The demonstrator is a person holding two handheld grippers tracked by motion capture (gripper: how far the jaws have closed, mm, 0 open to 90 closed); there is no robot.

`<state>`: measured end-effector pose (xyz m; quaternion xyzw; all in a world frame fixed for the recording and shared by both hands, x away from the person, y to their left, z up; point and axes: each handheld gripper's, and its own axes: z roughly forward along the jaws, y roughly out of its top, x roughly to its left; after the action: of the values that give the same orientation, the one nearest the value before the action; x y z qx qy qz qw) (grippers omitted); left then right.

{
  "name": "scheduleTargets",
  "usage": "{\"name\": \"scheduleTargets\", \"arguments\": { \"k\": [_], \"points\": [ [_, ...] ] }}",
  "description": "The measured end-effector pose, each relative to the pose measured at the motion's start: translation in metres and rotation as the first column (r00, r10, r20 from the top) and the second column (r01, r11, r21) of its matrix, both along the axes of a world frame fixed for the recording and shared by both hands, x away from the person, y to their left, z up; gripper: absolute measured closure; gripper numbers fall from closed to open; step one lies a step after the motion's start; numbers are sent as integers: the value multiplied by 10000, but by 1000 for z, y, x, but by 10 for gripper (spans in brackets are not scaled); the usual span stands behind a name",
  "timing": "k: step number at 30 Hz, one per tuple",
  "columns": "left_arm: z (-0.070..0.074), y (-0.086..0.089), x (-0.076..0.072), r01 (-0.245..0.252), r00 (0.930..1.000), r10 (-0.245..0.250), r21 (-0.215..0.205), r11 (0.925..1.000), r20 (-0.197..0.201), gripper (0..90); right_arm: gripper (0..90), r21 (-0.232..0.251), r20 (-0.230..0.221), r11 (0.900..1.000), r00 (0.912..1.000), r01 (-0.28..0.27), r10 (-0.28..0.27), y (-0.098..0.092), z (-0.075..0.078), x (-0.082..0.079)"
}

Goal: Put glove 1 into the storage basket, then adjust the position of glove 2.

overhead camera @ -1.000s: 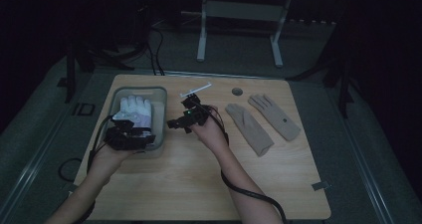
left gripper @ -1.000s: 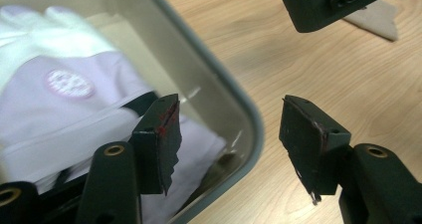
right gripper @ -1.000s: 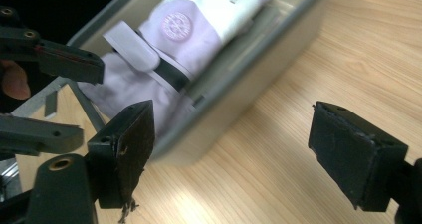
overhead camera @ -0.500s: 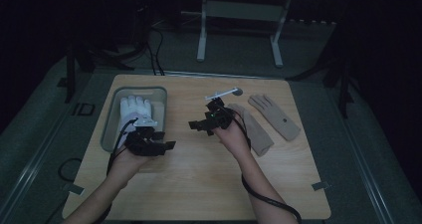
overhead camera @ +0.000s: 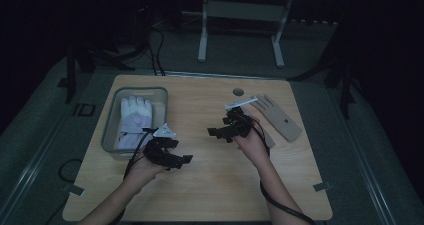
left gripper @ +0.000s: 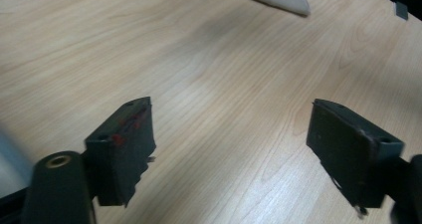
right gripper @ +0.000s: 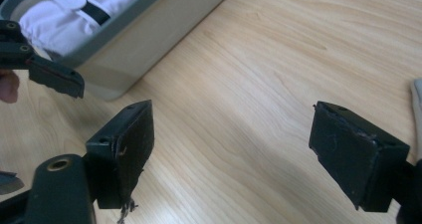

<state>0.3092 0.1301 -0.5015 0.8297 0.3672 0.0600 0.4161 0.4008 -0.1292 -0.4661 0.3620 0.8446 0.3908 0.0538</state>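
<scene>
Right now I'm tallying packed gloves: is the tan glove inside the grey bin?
No, the tan glove lies flat on the table's right side, while the grey bin holds a white glove.

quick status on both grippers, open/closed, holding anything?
Left gripper: open, jaws wide apart, nothing between them, over bare table.
Right gripper: open, jaws wide apart, nothing held, near the grey bin.

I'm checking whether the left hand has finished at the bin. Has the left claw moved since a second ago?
Yes. In the high view the left claw has pulled back from over the grey bin toward the person, and now sits open above bare table.
</scene>
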Motion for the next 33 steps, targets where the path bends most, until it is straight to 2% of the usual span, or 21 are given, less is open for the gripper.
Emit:
{"name": "scheduleTargets", "arguments": {
  "k": [8, 9, 10, 13, 16, 18, 20, 23, 25, 27, 28, 31, 33],
  "points": [
    [-21, -14, -7, 142, 9994, -139, -101, 9998, 321, 131, 164, -200, 231, 9995, 9995, 240, -235, -27, -12, -4],
    [-25, -16, -8, 89, 9993, -86, -90, 9999, 362, 96, 160, -158, 200, 9996, 9995, 247, -244, -31, -13, -5],
    [-31, -18, -8, 107, 9993, -103, -95, 9999, 361, 24, 138, -187, 152, 9992, 9993, 347, -345, -40, -17, -5],
    [-39, -18, -10, 103, 9986, -88, -283, 9995, 522, 24, 136, -236, 103, 9989, 9991, 406, -404, -48, -19, -6],
    [-51, -19, -14, 124, 9968, -108, -199, 9997, 789, 24, 136, -80, 88, 9978, 9978, 662, -661, -62, -22, -5],
    [-59, -19, -17, 193, 9958, -169, -255, 9995, 898, 24, 138, -136, 185, 9967, 9966, 806, -803, -75, -24, -4],
    [-61, -19, -18, 142, 9952, -119, -230, 9996, 974, 24, 138, -130, 208, 9959, 9958, 890, -887, -79, -25, -4],
    [-65, -19, -22, 166, 9932, -106, -504, 9986, 1159, 24, 142, -138, 316, 9953, 9949, 962, -957, -92, -26, -4],
    [-66, -20, -25, 230, 9896, -166, -436, 9988, 1426, 24, 142, -225, 497, 9940, 9931, 1070, -1058, -98, -26, -5],
    [-67, -22, -30, 159, 9815, -98, -306, 9994, 1913, 24, 141, -199, 539, 9933, 9922, 1136, -1124, -105, -25, -6],
    [-67, -22, -31, 148, 9791, -69, -376, 9992, 2032, 24, 141, -188, 619, 9930, 9914, 1168, -1154, -108, -25, -6],
    [-68, -21, -33, 106, 9782, 12, -559, 9984, 2075, 24, 136, -153, 642, 9910, 9892, 1332, -1319, -119, -26, -4],
    [-70, -21, -34, -54, 9726, 207, -666, 9978, 2317, 24, 137, -71, 544, 9892, 9879, 1461, -1455, -122, -26, -2]
  ]
}}
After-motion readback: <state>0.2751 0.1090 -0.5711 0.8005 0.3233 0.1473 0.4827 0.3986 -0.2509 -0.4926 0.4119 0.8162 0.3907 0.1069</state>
